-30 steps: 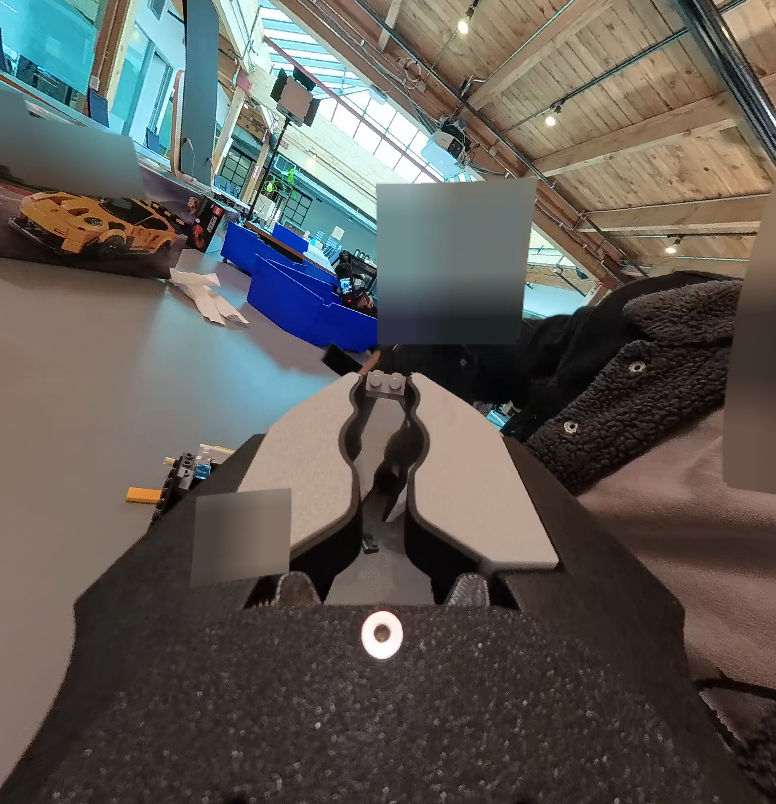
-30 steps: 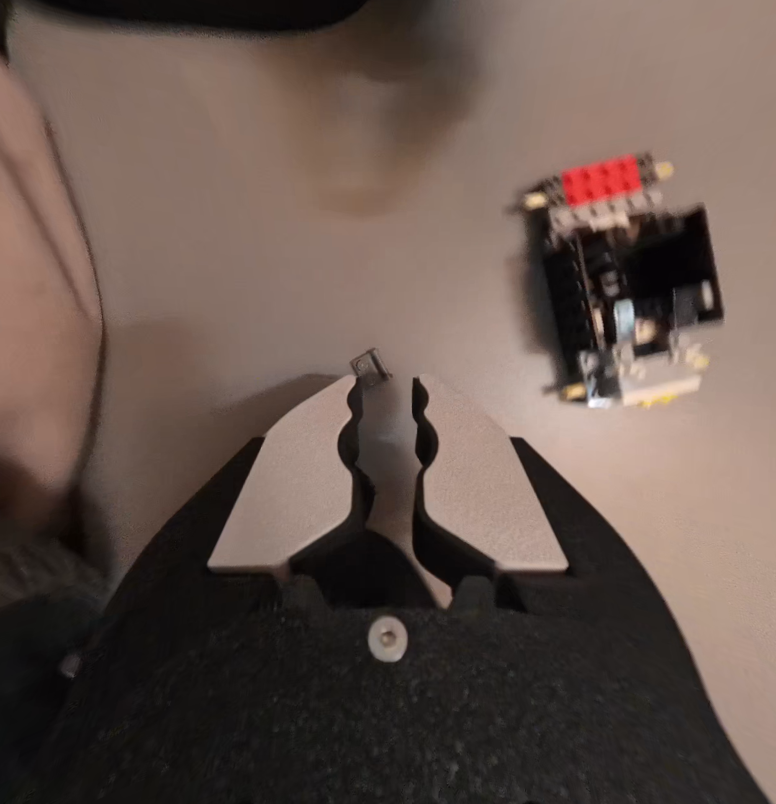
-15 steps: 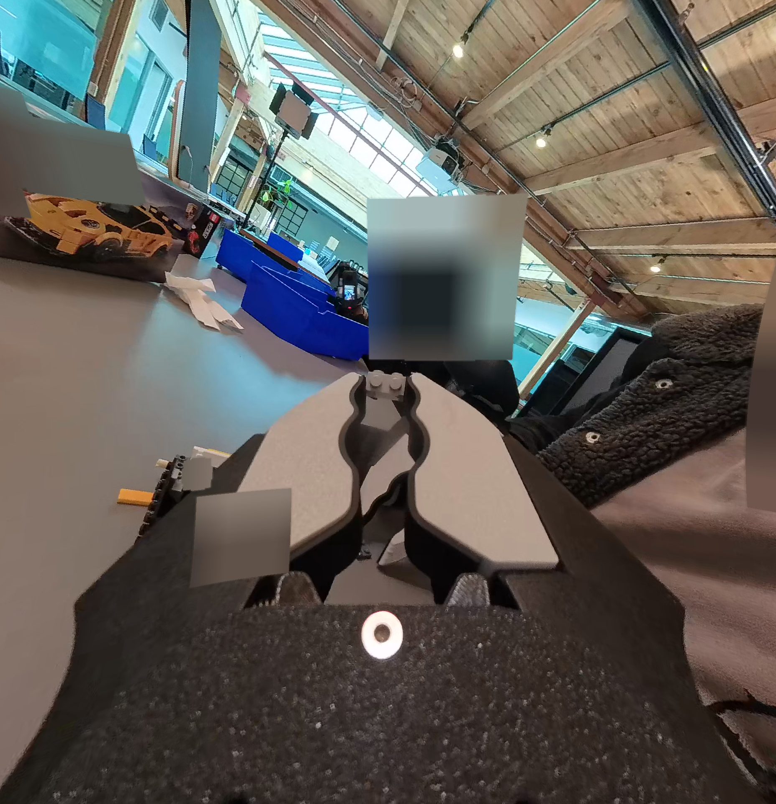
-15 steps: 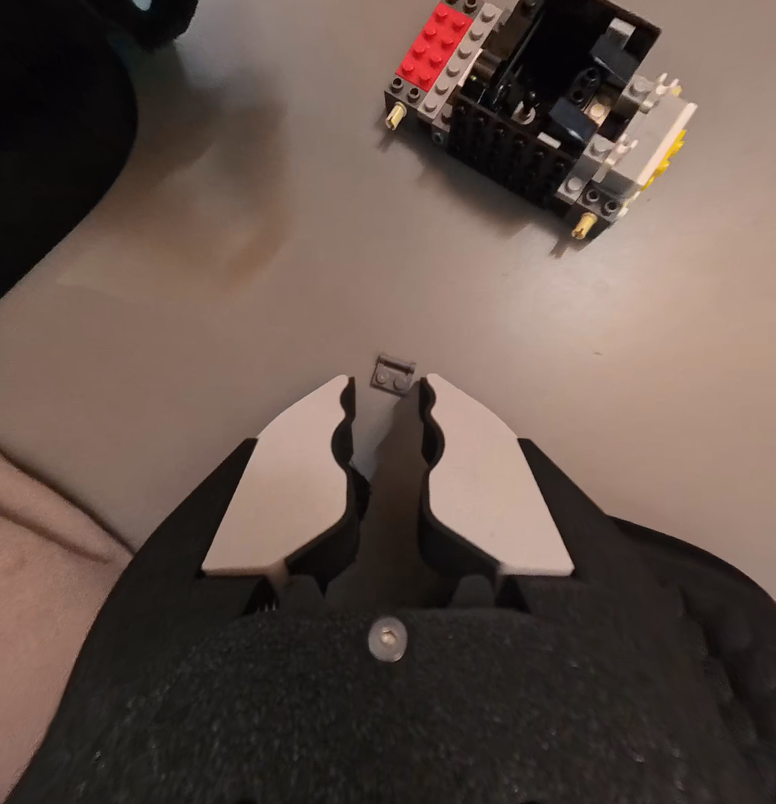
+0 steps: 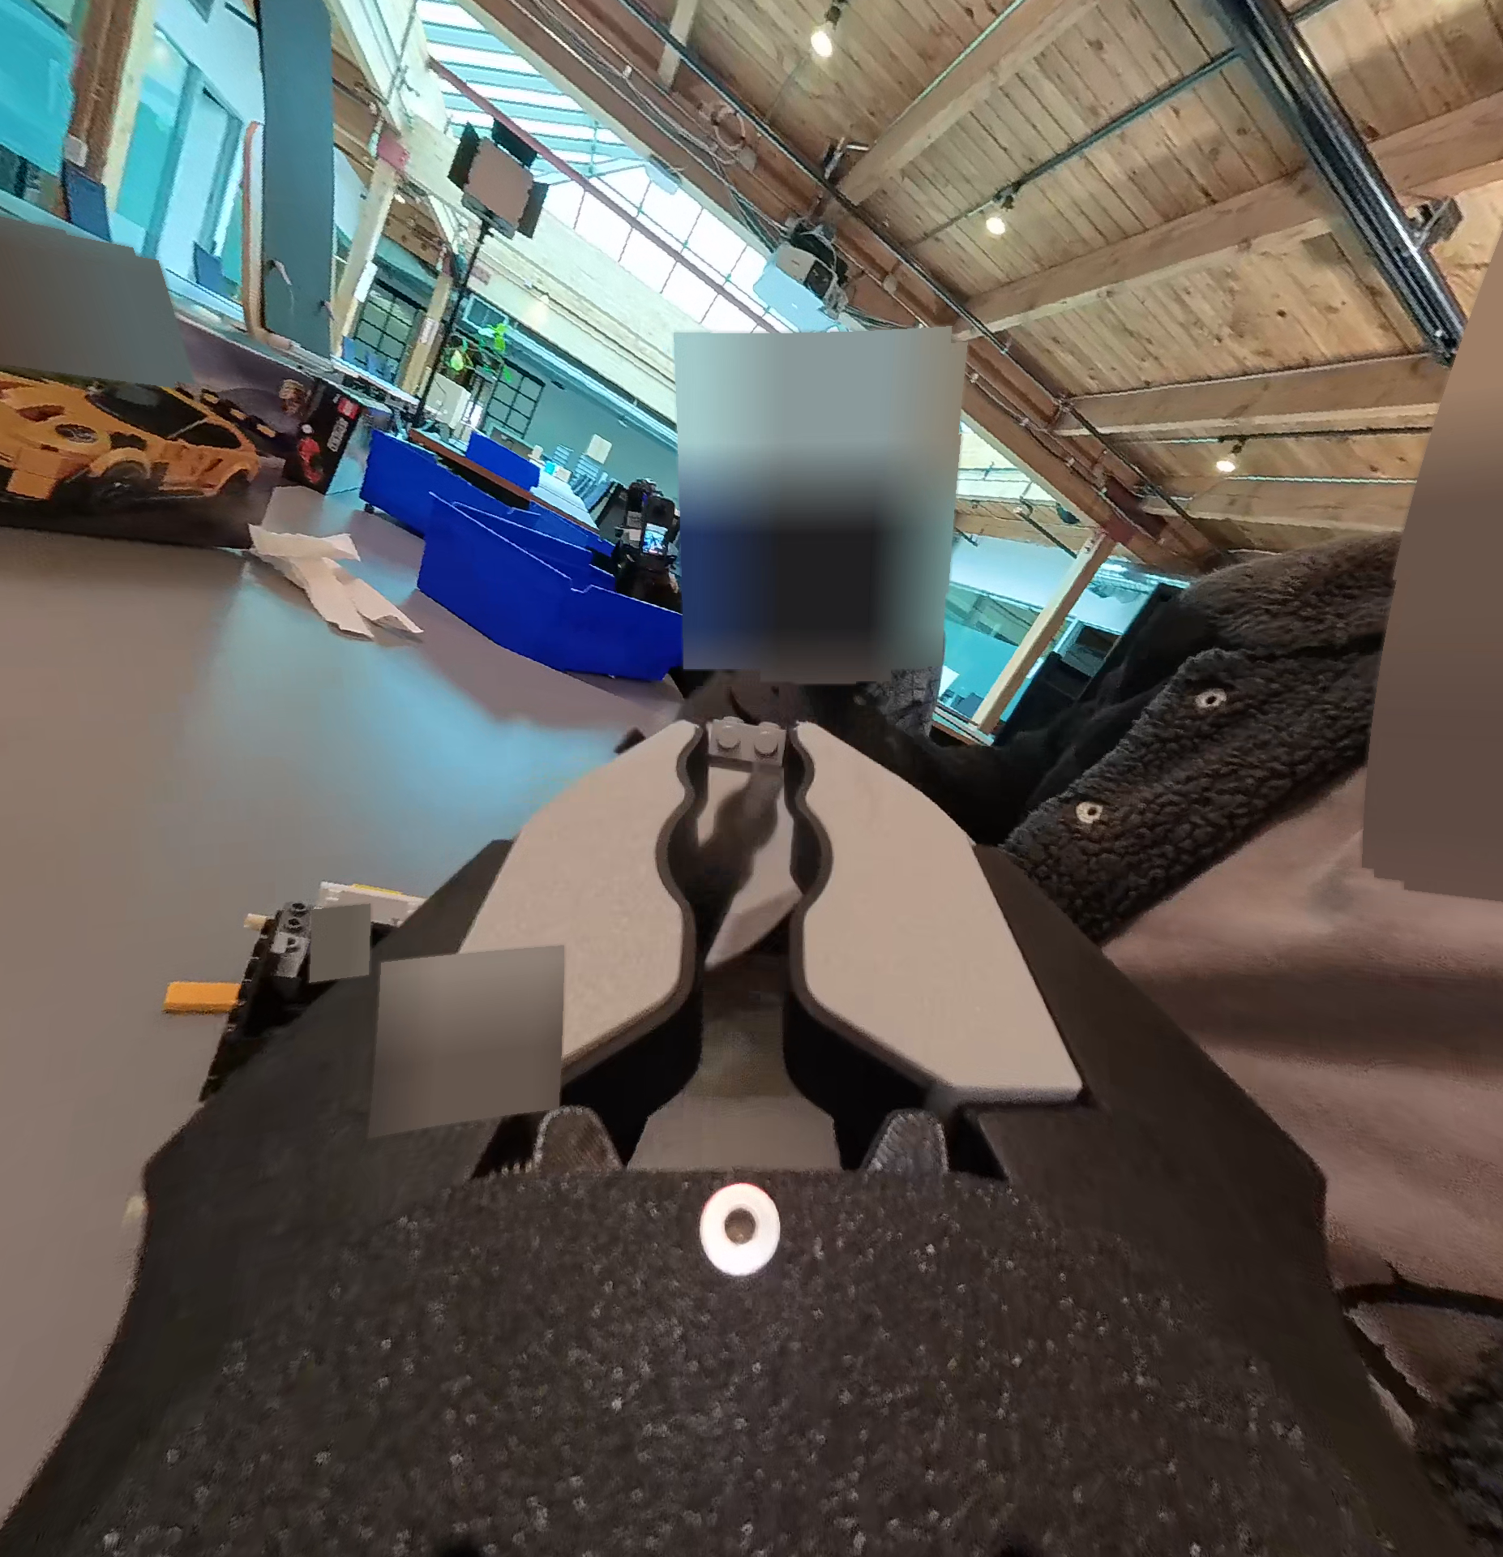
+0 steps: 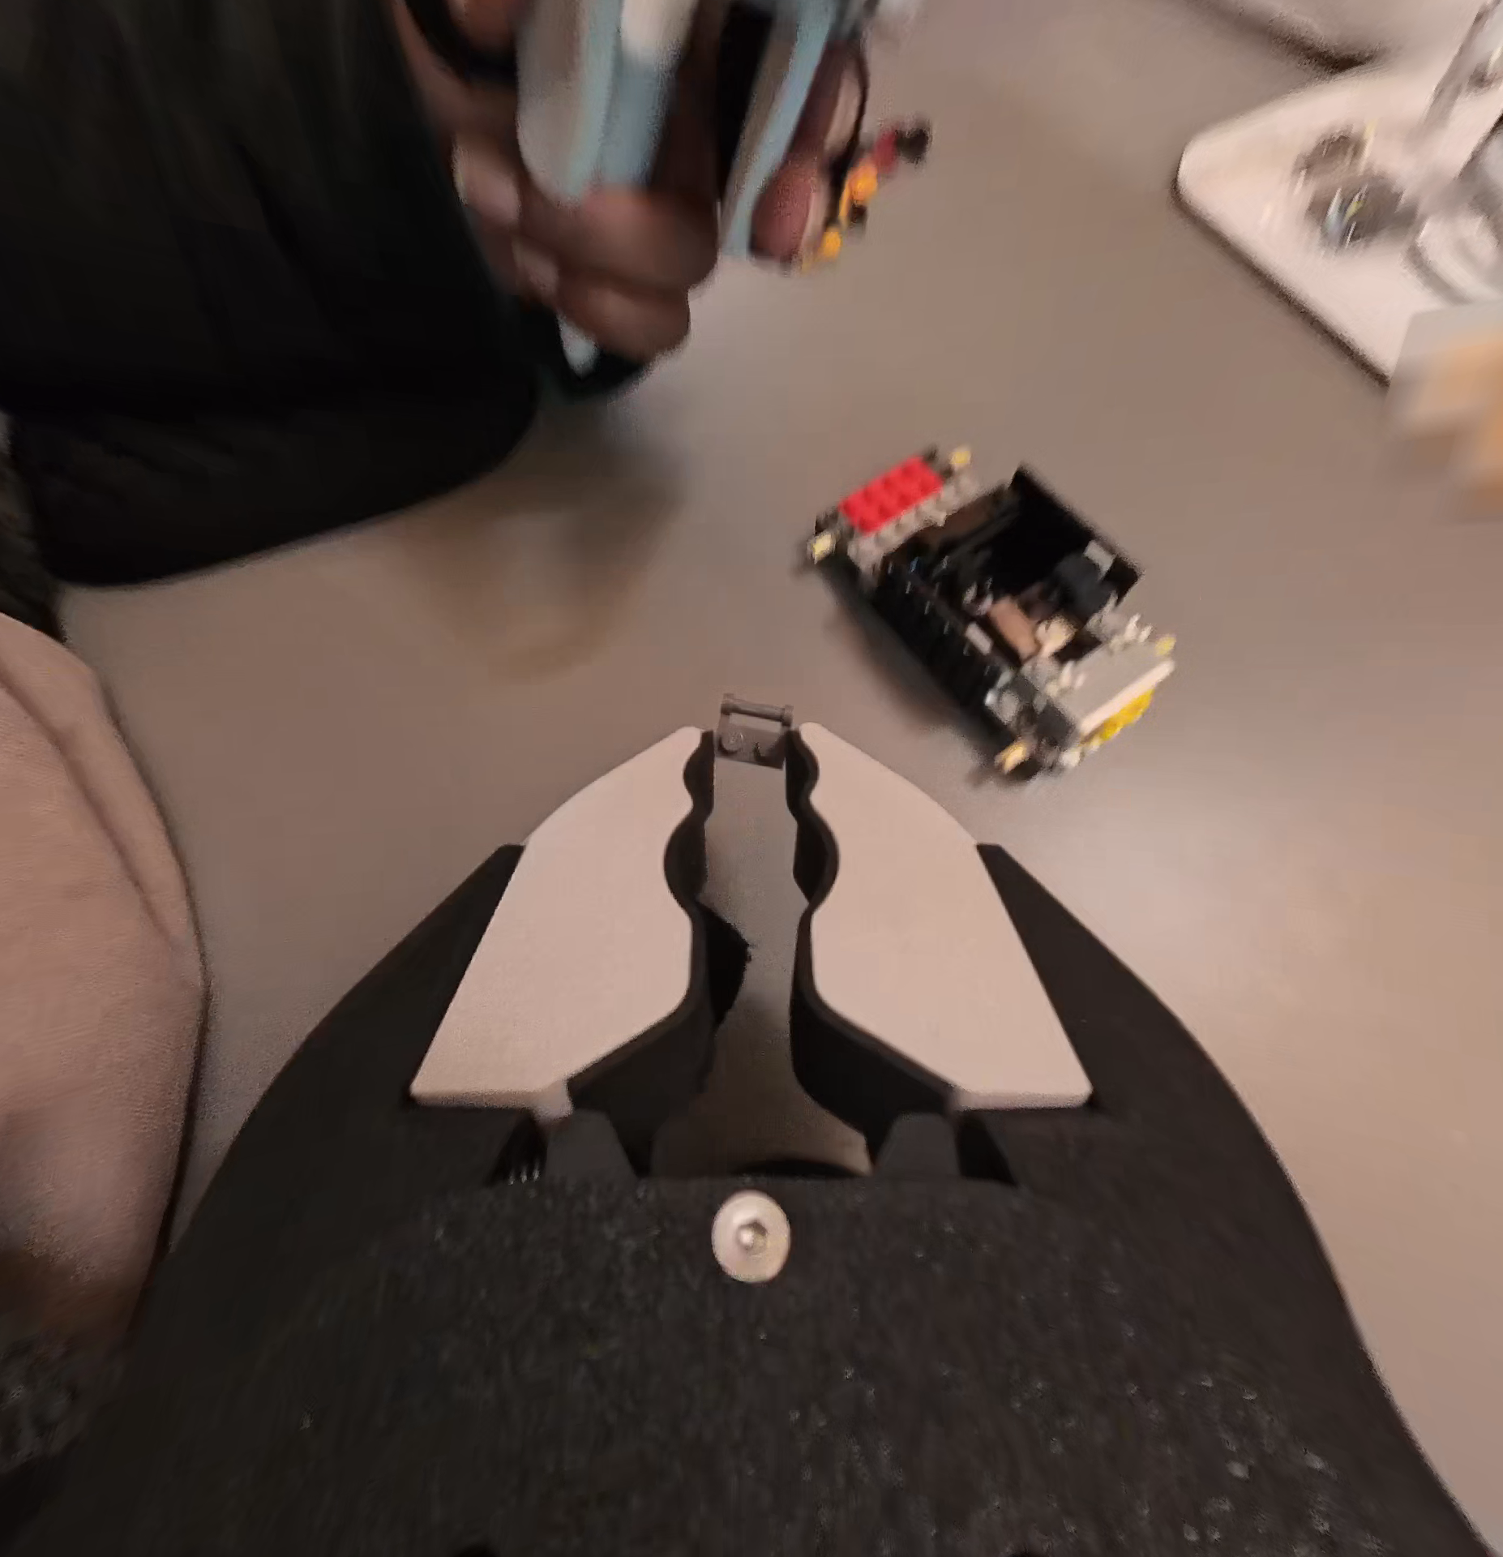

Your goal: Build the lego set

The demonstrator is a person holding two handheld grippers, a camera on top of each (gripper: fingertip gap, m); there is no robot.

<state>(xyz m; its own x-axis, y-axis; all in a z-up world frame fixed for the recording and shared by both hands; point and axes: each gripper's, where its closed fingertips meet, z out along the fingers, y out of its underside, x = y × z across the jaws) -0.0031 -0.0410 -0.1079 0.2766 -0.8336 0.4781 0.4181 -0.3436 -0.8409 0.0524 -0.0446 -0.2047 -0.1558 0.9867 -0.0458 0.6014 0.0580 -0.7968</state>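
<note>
1. I am holding the left tongs [image 5: 745, 746] raised above the grey surface [image 5: 226, 741], tilted up toward the room. They are gripping a small grey two-stud plate [image 5: 745, 748] crosswise between the fingertips.
2. I am holding the right tongs [image 6: 752, 741] angled down over the surface [image 6: 394, 716]. They are clamping a second small grey plate with a bar handle [image 6: 755, 735], the handle projecting past the tips.
3. The partly built lego model [image 6: 988, 607] is sitting on the surface ahead and to the right of the right tongs, well apart from them. It is a black open-topped frame with a red studded plate at one end and white and yellow pieces at the other. What is lying inside the frame is too blurred to identify.
4. In the left wrist view, one end of the model [image 5: 293, 952] is showing beside the left tongs, with an orange piece [image 5: 199, 997] lying just beside it.
5. Blue bins [image 5: 529, 581] are standing at the far side of the surface; I cannot tell their contents. Torn white paper [image 5: 327, 573] is lying near them, and the set's box [image 5: 108, 463] is resting farther left.
6. A pale tray [image 6: 1287, 211] is sitting at the upper right of the right wrist view; its contents are blurred.
</note>
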